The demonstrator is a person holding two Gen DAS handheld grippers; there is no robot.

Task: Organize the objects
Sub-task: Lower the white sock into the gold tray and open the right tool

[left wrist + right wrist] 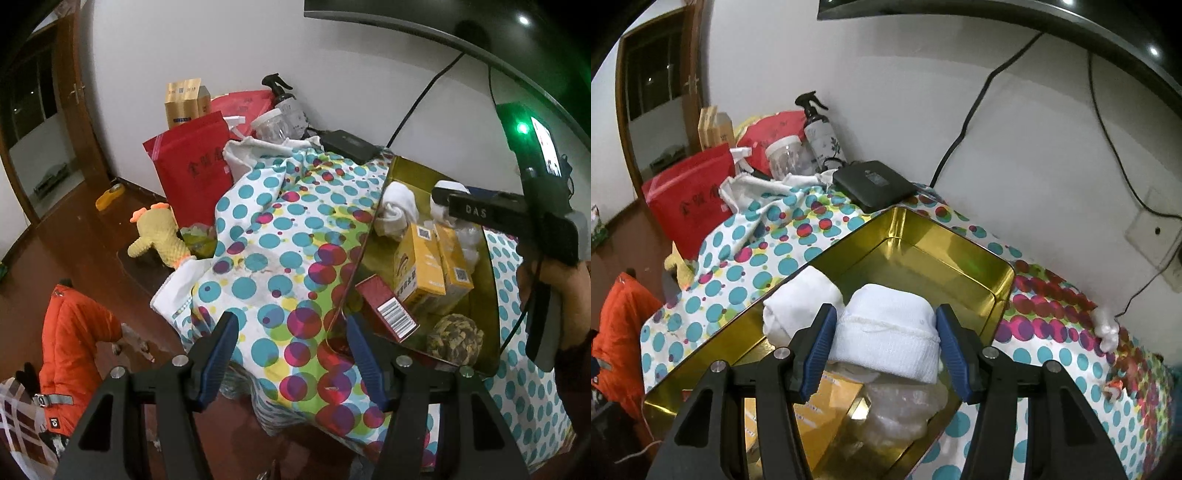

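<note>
An open gold tin (406, 173) lies on a polka-dot cloth (280, 236). It holds two yellow boxes (417, 266), a red box (388, 310), a rope ball (454, 339) and a rolled white sock (399, 210). My left gripper (293, 354) is open over the cloth, just left of the tin, with nothing between its fingers. In the right wrist view my right gripper (886, 347) is shut on a second white sock roll (890, 325), held over the gold tin (923, 225) beside the first sock roll (801, 295). The left wrist view shows the right gripper (445, 203) over the tin's far end.
Against the wall stand a red bag (195, 173), a spray bottle (288, 103), a clear jar (271, 125) and a black box (347, 144). A yellow plush toy (159, 236) lies left of the cloth. An animal in an orange jacket (74, 343) is on the floor. Cables hang down the wall.
</note>
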